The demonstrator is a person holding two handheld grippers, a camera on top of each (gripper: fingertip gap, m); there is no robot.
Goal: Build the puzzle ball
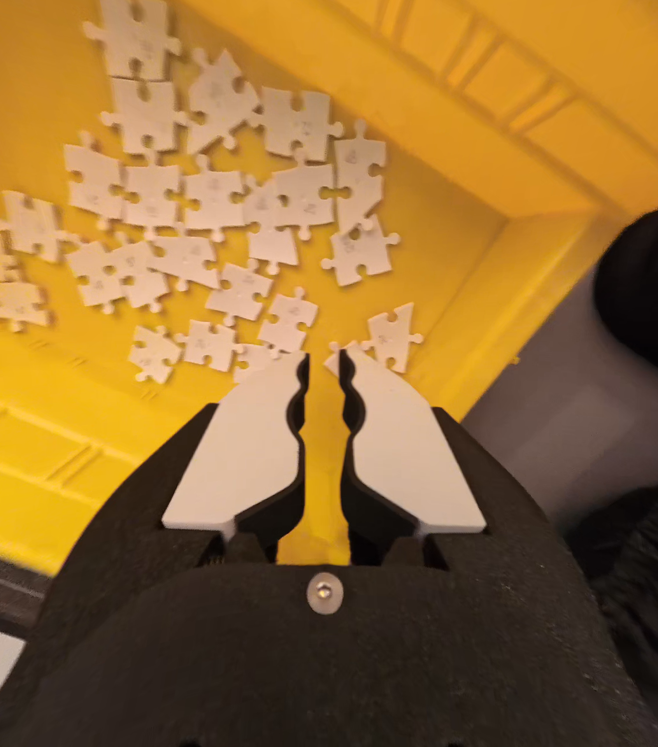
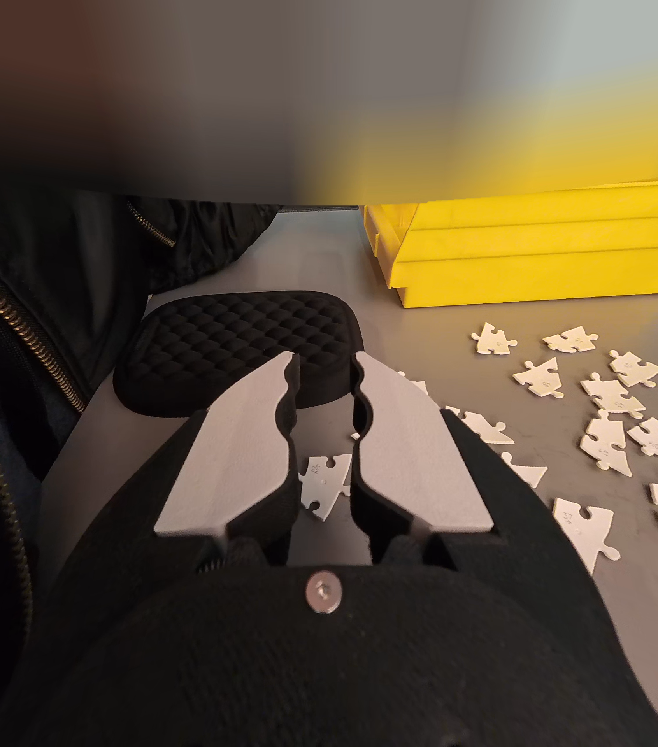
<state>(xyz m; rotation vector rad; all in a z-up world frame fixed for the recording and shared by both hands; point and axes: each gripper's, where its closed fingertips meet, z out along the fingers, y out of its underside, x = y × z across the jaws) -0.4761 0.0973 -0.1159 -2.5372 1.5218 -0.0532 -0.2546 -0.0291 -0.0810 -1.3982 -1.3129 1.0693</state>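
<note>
- Left gripper: poised over the yellow bin, fingers narrowly parted, nothing held.
- Pale puzzle pieces: scattered face-down on the bin floor.
- Right gripper: fingers moderately apart, empty, above the grey table.
- Black quilted pad: just beyond the tips.
- One puzzle piece: lying flat between the fingers; more loose pieces scattered to the right.

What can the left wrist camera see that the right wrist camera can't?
Only the left wrist view looks down into the yellow bin, where many white puzzle pieces lie, with the left gripper empty above them. Only the right wrist view shows the grey table, the black quilted pad, loose pieces lying outside the bin, and the right gripper. Both show a bin, white pieces and dark clothing.
</note>
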